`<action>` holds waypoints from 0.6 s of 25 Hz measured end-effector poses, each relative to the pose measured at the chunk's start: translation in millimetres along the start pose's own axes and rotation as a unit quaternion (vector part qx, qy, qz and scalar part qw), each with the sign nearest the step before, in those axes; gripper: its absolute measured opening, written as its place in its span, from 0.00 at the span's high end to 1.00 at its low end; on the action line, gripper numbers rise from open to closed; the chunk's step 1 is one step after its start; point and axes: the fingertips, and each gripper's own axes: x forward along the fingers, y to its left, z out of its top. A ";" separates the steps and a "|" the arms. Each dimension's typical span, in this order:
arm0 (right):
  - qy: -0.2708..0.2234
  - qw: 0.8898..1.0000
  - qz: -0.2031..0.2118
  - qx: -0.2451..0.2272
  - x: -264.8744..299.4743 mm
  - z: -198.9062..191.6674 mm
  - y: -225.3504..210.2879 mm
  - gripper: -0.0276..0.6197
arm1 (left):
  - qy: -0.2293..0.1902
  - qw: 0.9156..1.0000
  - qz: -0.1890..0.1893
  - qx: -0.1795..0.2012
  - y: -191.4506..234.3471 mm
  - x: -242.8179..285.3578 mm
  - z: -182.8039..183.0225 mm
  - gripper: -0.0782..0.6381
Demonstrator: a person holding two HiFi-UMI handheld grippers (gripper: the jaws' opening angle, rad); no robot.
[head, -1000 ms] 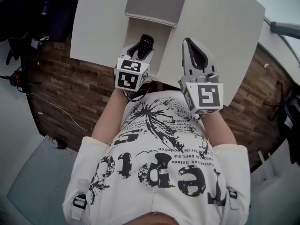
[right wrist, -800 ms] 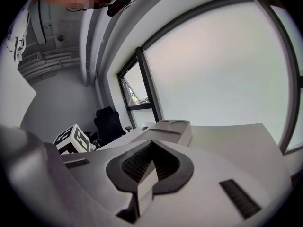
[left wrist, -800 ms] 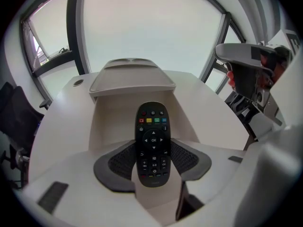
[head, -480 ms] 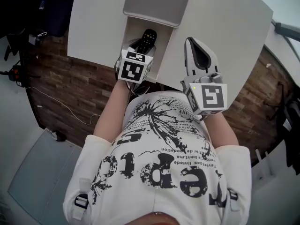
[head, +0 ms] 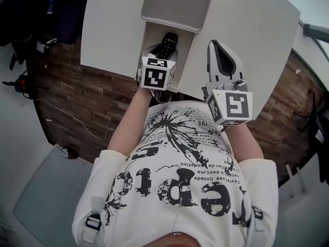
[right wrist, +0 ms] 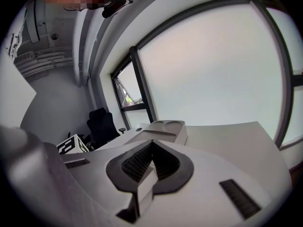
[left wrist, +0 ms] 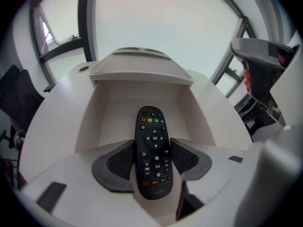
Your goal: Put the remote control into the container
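A black remote control (head: 167, 41) with coloured buttons sits between the pads of my left gripper (head: 162, 54), which is shut on its lower half. In the left gripper view the remote (left wrist: 153, 145) points into the open compartment of the beige container (left wrist: 109, 109), whose raised upper part (left wrist: 138, 69) lies beyond. In the head view the remote hangs over the container's open compartment (head: 150, 34) at the near table edge. My right gripper (head: 215, 46) hovers over the table to the right of the container, its jaws shut on nothing (right wrist: 151, 148).
The white table (head: 257, 30) carries only the container. A black office chair (head: 36, 12) stands at the left, with cables (head: 23, 84) on the brick-pattern floor. Large windows (right wrist: 213, 65) lie beyond the table's far side.
My left gripper has carried the remote forward and a little right, from the table edge to over the container's open compartment. The right gripper has hardly shifted.
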 end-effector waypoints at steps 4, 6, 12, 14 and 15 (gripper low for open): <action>-0.017 0.999 -0.031 0.019 -9.5 5.5 6.1 0.95 | -0.021 1.000 -0.009 0.001 -3.4 -3.7 -1.3 0.52; -0.031 0.998 -0.050 0.018 -13.3 11.6 11.5 0.95 | -0.035 0.999 -0.033 -0.002 -5.4 -13.2 4.1 0.48; -0.052 0.995 -0.085 0.013 -25.1 17.9 34.8 0.95 | -0.131 0.990 -0.020 0.045 6.8 -64.7 41.8 0.48; -0.054 0.994 -0.093 0.010 -30.4 18.4 44.9 0.95 | -0.160 0.985 -0.019 0.057 10.4 -86.4 52.1 0.48; -0.055 0.994 -0.098 0.009 -33.9 18.9 50.2 0.95 | -0.170 0.983 -0.026 0.058 10.4 -98.2 55.1 0.48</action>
